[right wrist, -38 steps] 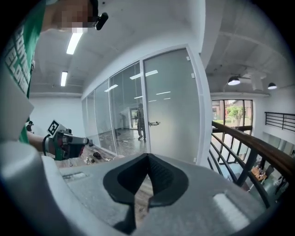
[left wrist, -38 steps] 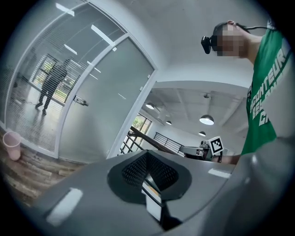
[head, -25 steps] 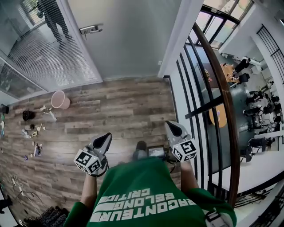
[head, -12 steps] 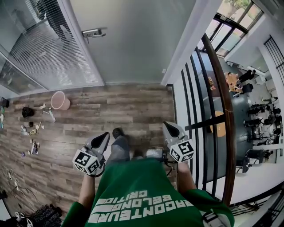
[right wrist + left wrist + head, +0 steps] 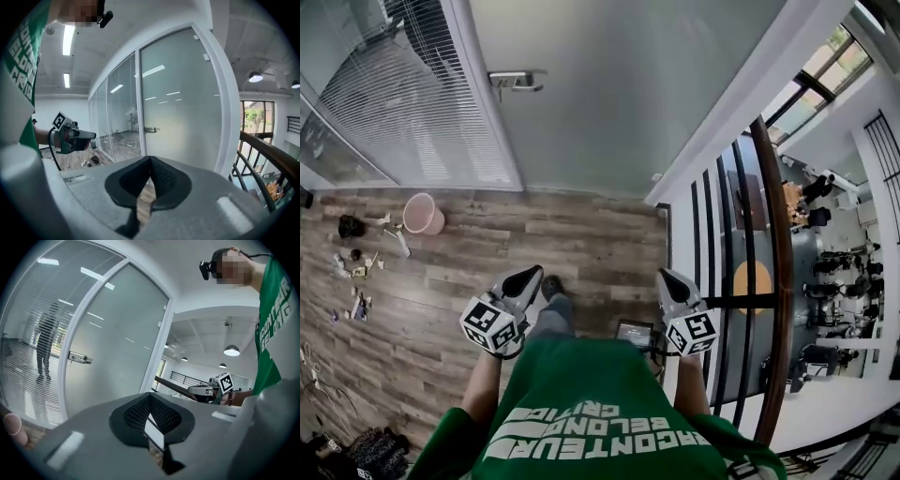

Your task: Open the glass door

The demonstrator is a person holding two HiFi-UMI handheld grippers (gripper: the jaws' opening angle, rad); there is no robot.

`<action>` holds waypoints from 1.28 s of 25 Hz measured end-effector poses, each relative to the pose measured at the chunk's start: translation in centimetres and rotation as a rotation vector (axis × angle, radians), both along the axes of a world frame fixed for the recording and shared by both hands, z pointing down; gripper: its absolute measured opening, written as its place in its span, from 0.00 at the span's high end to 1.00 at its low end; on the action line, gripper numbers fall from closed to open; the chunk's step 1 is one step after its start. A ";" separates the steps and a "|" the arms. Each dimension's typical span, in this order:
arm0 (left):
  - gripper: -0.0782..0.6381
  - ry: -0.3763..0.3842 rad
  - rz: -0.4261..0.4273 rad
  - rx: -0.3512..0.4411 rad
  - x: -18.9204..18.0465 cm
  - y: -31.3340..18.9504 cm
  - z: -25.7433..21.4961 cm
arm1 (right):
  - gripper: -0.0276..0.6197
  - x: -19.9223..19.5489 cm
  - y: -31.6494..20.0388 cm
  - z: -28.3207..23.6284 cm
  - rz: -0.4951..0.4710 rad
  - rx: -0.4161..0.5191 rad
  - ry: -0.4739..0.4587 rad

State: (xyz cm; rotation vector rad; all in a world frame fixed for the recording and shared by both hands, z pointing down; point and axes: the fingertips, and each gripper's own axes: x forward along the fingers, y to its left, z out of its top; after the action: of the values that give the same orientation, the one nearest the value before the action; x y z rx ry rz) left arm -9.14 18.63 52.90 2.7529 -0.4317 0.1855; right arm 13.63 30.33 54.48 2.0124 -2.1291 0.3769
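Observation:
The frosted glass door (image 5: 609,94) stands closed ahead of me in a white frame, with a metal lever handle (image 5: 517,81) near its left edge. The handle also shows in the left gripper view (image 5: 78,357) and in the right gripper view (image 5: 150,130). My left gripper (image 5: 528,275) and right gripper (image 5: 667,277) are held at waist height over the wooden floor, well short of the door. Both are shut with nothing between their jaws, as the left gripper (image 5: 150,397) and right gripper (image 5: 150,161) show in their own views.
A glass wall with blinds (image 5: 403,94) adjoins the door on the left; a person (image 5: 44,348) stands behind it. A pink bucket (image 5: 423,213) and small clutter (image 5: 356,272) lie on the floor at left. A black railing with a wooden rail (image 5: 773,281) runs along the right.
I have stepped closer to the door, which now fills more of the head view, and the handle has shifted right. Both grippers stay shut and held as before.

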 end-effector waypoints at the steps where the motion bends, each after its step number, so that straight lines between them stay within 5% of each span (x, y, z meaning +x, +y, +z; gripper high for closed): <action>1: 0.87 0.003 -0.005 -0.001 0.3 -1.1 -0.2 | 0.97 0.3 -1.1 -0.2 -0.002 -0.002 0.003; 14: 0.87 0.043 -0.138 -0.031 -1.5 -14.6 -0.4 | 0.97 0.8 -16.5 -1.5 -0.096 -0.018 0.046; 24: 0.87 0.064 -0.230 -0.044 -2.9 -19.3 -0.2 | 0.97 -0.2 -24.4 -1.7 -0.185 -0.034 0.069; 32: 0.87 0.041 -0.293 -0.047 -0.5 -22.9 0.0 | 0.97 0.9 -31.3 -0.8 -0.298 -0.031 0.073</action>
State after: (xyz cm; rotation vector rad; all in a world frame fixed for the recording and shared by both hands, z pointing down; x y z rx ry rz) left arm -9.62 -4.25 52.90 2.6040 -0.7994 0.0642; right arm 14.50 -0.94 53.66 1.6305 -2.3132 0.2817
